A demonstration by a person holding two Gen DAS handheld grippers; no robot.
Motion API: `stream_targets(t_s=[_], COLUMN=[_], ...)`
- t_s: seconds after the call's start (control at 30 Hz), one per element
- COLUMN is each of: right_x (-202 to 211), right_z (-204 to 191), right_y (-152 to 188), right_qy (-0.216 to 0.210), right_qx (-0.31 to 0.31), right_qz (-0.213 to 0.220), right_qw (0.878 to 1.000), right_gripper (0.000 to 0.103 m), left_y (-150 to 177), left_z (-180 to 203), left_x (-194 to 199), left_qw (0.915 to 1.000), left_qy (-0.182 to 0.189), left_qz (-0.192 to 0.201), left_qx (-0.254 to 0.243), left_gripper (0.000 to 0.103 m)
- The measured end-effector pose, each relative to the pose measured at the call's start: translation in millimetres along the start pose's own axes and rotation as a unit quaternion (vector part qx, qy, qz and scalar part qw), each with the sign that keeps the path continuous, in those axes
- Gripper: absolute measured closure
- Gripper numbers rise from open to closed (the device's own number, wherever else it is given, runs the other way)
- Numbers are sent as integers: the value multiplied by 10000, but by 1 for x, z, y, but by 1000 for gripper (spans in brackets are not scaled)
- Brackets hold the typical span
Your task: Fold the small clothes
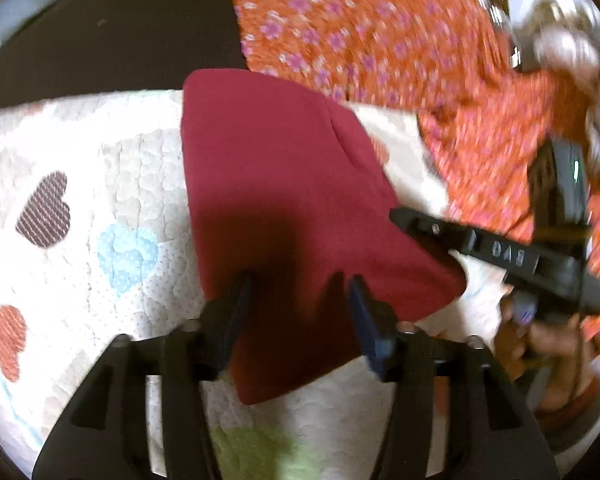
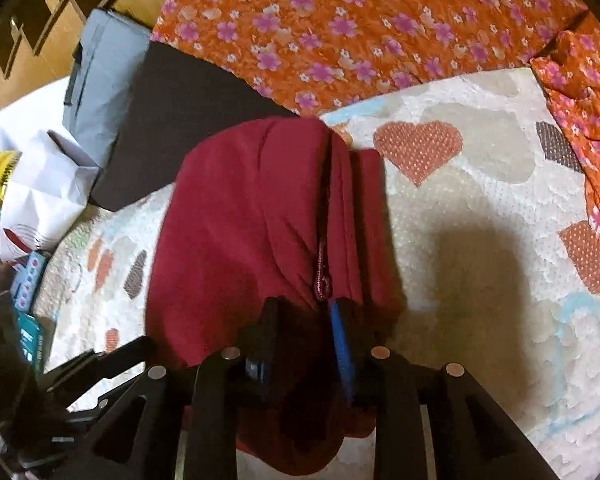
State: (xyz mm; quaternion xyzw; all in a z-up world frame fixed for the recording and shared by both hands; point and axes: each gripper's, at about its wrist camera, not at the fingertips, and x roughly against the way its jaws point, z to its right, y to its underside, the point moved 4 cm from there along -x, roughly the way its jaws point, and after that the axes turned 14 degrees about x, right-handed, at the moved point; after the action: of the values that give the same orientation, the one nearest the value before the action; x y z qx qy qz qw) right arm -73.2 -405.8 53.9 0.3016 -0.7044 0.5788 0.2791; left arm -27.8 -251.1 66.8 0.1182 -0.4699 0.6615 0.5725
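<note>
A dark red garment (image 1: 284, 184) lies folded on a heart-patterned quilt (image 1: 112, 184). In the left wrist view my left gripper (image 1: 300, 286) hovers over the garment's near part, jaws wide apart, with the cloth lying under them and no pad pressing on it. My right gripper's black finger (image 1: 440, 232) reaches in from the right to the garment's right edge. In the right wrist view the red garment (image 2: 252, 216) shows a fold seam down its middle. My right gripper (image 2: 304, 312) stands at its near edge, jaws narrowly apart, with cloth in the gap between them.
An orange floral cloth (image 2: 340, 28) covers the far side, and another piece (image 2: 580, 120) lies at the right. A dark mat (image 2: 172, 120), a grey-blue cushion (image 2: 100, 80) and a white paper bag (image 2: 44, 192) sit at the far left. A hand (image 1: 536, 340) holds the right gripper.
</note>
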Motion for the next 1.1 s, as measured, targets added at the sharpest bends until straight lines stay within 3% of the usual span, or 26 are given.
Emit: stream_targets(t_s=[0.07,0.13,0.3,0.5,0.6,0.8,0.83,0.9,1.0,1.1], right_x=[6,5,-21,-47,-59,-66,-65,-60,-50,-35], right_z=[6,16,42,49,50,44,41,36,29,16], right_y=[-6,-9,-12,-20,-25,-34,-34,-34,-36,-37], right_qy=[-6,115,-359,-935,-1131,-1014,-977,-980,-935,-973], right_qx=[-130,-286,-814,-954,-1007,-733,-697,-699,-659,-593], right_qz=[179,273,148,148,158,178,156,178,171,171], right_qw=[9998,9992,9959,9909,9883,9920,9927,9926,9933,9933], right_gripper=[69,43,41,34,32,31,38,48,59,62], left_y=[-11,-17,-29,-39,-46,-49,-48,-46,-41,-36], left_z=[-11,-19,-36,-62,-67,-61,-58,-50,-39,-36], left_x=[9,12,-3,-38,-42,-49,-50,-51,-42,-24], left_qw=[9983,9965,9948,9844,9799,9828,9840,9854,9907,9919], left_qy=[295,392,235,413,590,475,489,662,564,534], left_qz=[208,279,181,-116,27,166,140,-12,-76,-184], left_qx=[452,686,976,1706,1907,1777,1706,1569,1236,1138], left_gripper=[21,21,21,17,16,16,17,36,42,45])
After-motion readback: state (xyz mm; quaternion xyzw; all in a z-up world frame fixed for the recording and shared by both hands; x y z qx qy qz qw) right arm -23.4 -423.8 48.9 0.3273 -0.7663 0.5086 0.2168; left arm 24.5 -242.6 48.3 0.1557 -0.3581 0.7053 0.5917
